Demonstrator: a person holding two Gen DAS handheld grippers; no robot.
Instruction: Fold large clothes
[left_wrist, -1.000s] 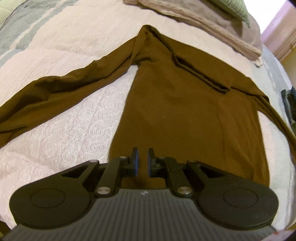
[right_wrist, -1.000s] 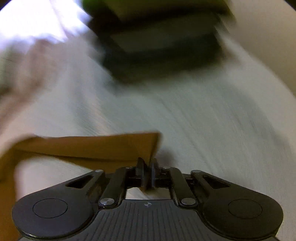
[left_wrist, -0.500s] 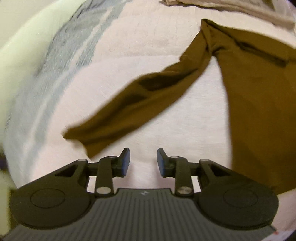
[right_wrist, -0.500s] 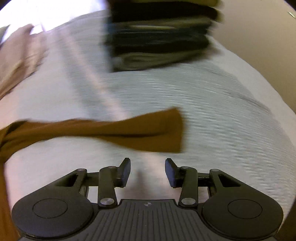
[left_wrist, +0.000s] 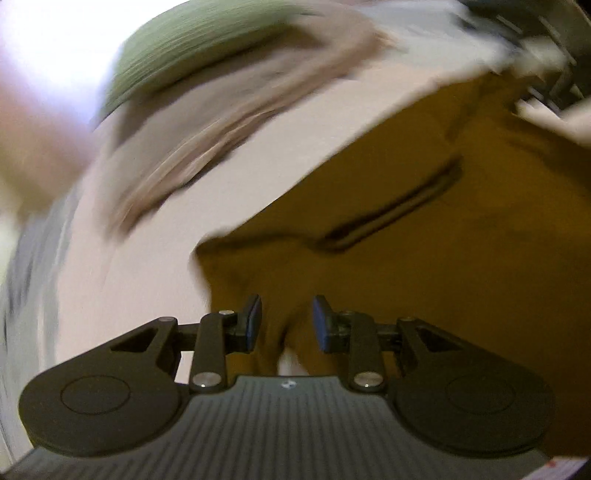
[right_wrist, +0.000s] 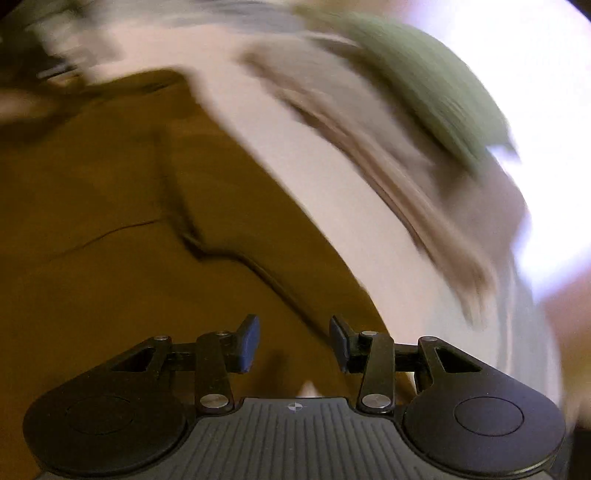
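A large brown long-sleeved shirt (left_wrist: 443, 277) lies flat on the bed, its neckline (left_wrist: 391, 210) a dark slit. My left gripper (left_wrist: 286, 306) hovers open over the shirt's shoulder corner, with cloth below the jaws and none pinched. The right wrist view shows the same shirt (right_wrist: 110, 277) and neckline (right_wrist: 177, 206). My right gripper (right_wrist: 293, 325) stands open just above the opposite shoulder edge, its pads clear of the cloth. Both views are smeared by motion.
A pale quilted bedspread (left_wrist: 147, 277) (right_wrist: 332, 184) lies under the shirt. Beyond the collar sit a beige folded blanket (left_wrist: 221, 122) (right_wrist: 406, 173) and a green pillow (left_wrist: 207, 48) (right_wrist: 424, 81). Blurred pale shapes (left_wrist: 546, 74) fill one far corner.
Both grippers were shut a second ago, the right on a sleeve cuff. Both opened, the cuff was dropped, and both swung from the sleeve ends to the shirt's shoulders, rolling as they went.
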